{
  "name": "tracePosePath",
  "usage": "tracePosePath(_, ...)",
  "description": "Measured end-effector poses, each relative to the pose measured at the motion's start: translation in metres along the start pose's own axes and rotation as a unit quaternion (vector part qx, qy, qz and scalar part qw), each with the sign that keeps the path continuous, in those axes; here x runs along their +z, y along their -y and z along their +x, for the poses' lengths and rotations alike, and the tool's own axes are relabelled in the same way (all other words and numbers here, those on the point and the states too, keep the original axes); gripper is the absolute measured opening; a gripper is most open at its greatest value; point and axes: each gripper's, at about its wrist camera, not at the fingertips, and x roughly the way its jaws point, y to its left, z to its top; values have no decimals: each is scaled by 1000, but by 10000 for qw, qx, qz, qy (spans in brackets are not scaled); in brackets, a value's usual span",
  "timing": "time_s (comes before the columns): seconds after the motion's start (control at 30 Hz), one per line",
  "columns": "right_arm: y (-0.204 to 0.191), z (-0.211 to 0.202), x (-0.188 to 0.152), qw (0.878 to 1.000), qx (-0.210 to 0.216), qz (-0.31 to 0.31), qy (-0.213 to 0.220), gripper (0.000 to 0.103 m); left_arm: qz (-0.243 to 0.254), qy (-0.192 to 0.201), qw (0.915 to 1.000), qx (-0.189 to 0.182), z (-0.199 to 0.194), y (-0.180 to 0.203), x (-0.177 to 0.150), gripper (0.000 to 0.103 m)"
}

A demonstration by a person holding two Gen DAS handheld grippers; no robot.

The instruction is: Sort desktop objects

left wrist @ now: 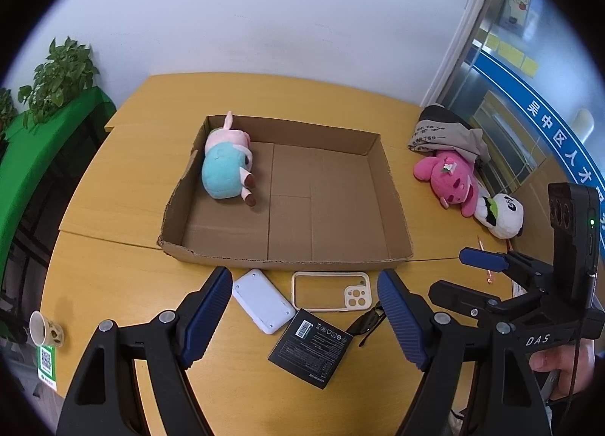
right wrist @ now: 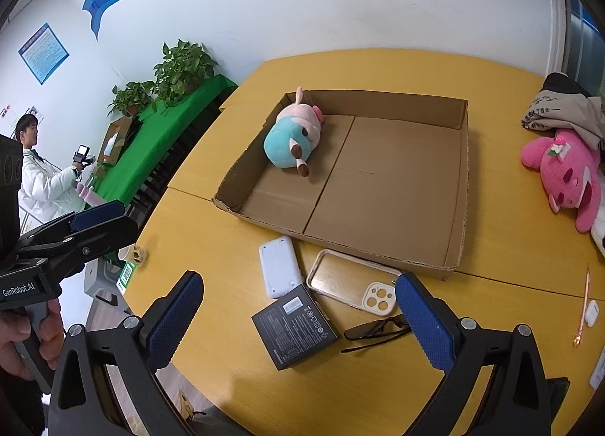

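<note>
An open cardboard tray (left wrist: 332, 205) (right wrist: 397, 186) lies on the yellow table (left wrist: 113, 284), with a teal and pink pig plush (left wrist: 227, 165) (right wrist: 293, 139) in its far left corner. In front of the tray lie a white power bank (left wrist: 262, 301) (right wrist: 280, 267), a cream phone case (left wrist: 331, 290) (right wrist: 353, 283), a black box (left wrist: 310, 349) (right wrist: 295, 326) and dark glasses (left wrist: 368, 322) (right wrist: 374, 332). My left gripper (left wrist: 306, 318) (right wrist: 113, 224) hangs open above these. My right gripper (right wrist: 298, 322) (left wrist: 461, 277) is open too, empty, beside the left one.
A pink plush (left wrist: 450, 179) (right wrist: 567, 175), a panda plush (left wrist: 501, 214) and a folded cloth bag (left wrist: 446, 133) lie at the table's right. A pen (right wrist: 584, 307) and a small white case (right wrist: 590, 312) lie nearby. A paper cup (left wrist: 43, 330) stands at the left edge. A person in white (right wrist: 41, 179) stands far left.
</note>
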Motion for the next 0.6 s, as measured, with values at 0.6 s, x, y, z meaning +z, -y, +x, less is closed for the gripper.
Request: tracePosePath(0.6,0,35,9,9988,-335,250,-265,103,131,-400,9985,-351,44,-28,14,79)
